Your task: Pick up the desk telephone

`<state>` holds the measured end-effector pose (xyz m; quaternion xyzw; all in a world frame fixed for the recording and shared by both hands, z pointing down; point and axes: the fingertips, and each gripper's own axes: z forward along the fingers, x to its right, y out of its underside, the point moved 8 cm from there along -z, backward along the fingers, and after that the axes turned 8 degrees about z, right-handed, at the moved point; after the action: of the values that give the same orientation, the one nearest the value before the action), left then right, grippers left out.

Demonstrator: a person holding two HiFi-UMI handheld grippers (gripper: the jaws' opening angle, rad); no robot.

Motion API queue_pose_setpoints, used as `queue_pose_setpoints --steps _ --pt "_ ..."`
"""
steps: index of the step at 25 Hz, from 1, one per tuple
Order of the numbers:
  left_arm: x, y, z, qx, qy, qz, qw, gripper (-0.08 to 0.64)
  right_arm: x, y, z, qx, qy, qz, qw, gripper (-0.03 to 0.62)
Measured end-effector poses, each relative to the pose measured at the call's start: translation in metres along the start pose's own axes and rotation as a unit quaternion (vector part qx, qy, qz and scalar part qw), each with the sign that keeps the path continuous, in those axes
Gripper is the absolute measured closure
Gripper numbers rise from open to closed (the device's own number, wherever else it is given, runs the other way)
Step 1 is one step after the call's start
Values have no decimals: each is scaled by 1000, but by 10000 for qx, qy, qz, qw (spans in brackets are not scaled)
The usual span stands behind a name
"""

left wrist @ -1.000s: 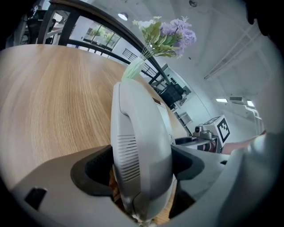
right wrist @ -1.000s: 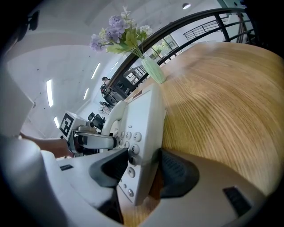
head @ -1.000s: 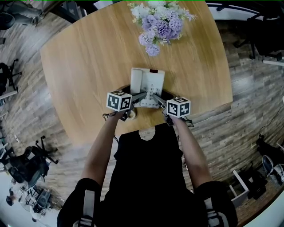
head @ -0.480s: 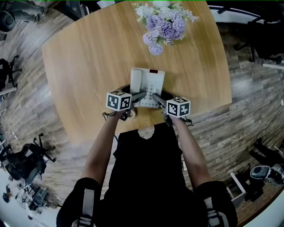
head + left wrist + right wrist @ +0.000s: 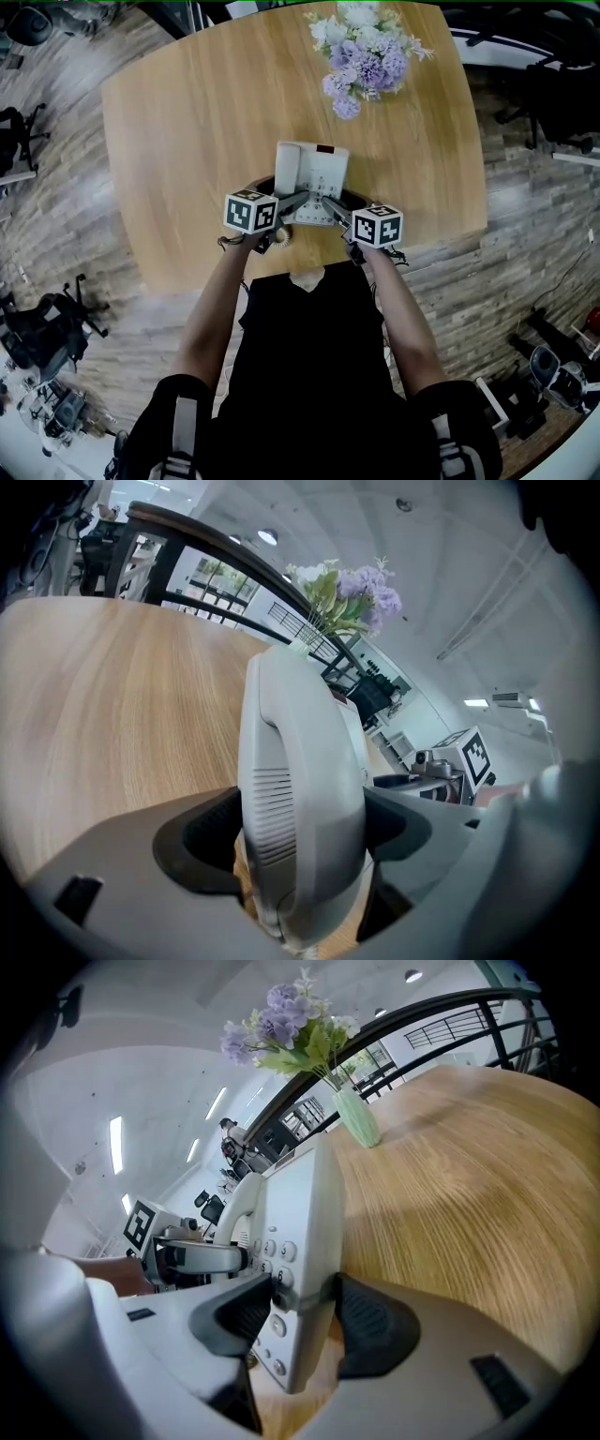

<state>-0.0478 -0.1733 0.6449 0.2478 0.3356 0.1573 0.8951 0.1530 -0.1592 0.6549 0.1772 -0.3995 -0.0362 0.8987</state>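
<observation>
The white desk telephone (image 5: 319,178) is at the near middle of the round wooden table (image 5: 187,122), its handset (image 5: 288,169) on its left side. My left gripper (image 5: 296,202) is shut on the handset's near end (image 5: 300,799), with dark pads (image 5: 211,832) on both sides of it. My right gripper (image 5: 332,208) is shut on the phone's keypad edge (image 5: 295,1241), and one pad (image 5: 370,1321) presses its back. Whether the phone stands clear of the tabletop I cannot tell. Its coiled cord (image 5: 278,239) hangs at the table's near edge.
A bunch of purple and white flowers (image 5: 366,52) in a pale green vase (image 5: 356,1115) stands at the table's far side. The table's near edge (image 5: 281,267) runs just under my grippers. Office chairs (image 5: 37,328) stand on the wood floor to the left.
In the head view the table and flowers have slid right and a little down, while the phone and both grippers keep their place in the picture. Both grips are unchanged.
</observation>
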Motion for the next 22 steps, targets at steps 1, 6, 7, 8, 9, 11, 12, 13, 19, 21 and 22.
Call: queue_pose_setpoints --steps 1,6,7,8,9,11,12,13,19,21,22 --pt "0 -1 -3 16 -31 29 10000 167 -3 -2 0 -13 -18 -34 10000 362" --pt "1 -5 -20 140 -116 3 9998 167 -17 -6 0 -20 -111 -120 9999 364" --pt "2 -5 -24 158 -131 -5 9998 167 -20 -7 -1 -22 -128 -147 9998 364" --pt "3 -5 -27 178 -149 -17 9997 167 -23 -8 -2 -24 -141 -175 9997 365" --pt "4 -6 -29 206 -170 -34 9996 167 -26 -8 -3 -22 -151 -203 9997 365" --pt "6 -6 -35 275 -214 -53 9994 167 -30 -9 -4 3 -163 -257 9995 365" --pt "7 -7 -37 304 -234 -44 9993 167 -33 -10 -5 19 -163 -288 9995 365" --pt "8 -8 -39 326 -250 -27 9992 167 -35 -11 -6 31 -161 -320 9994 365" --pt "13 -7 -51 426 -317 -19 9986 167 -45 -11 -9 12 -223 -456 9987 365" --pt "15 -8 -56 475 -365 -40 9982 167 -49 -14 -11 0 -251 -522 9983 365" --pt "16 -9 -58 504 -392 -43 9979 167 -51 -15 -12 -5 -267 -561 9981 365"
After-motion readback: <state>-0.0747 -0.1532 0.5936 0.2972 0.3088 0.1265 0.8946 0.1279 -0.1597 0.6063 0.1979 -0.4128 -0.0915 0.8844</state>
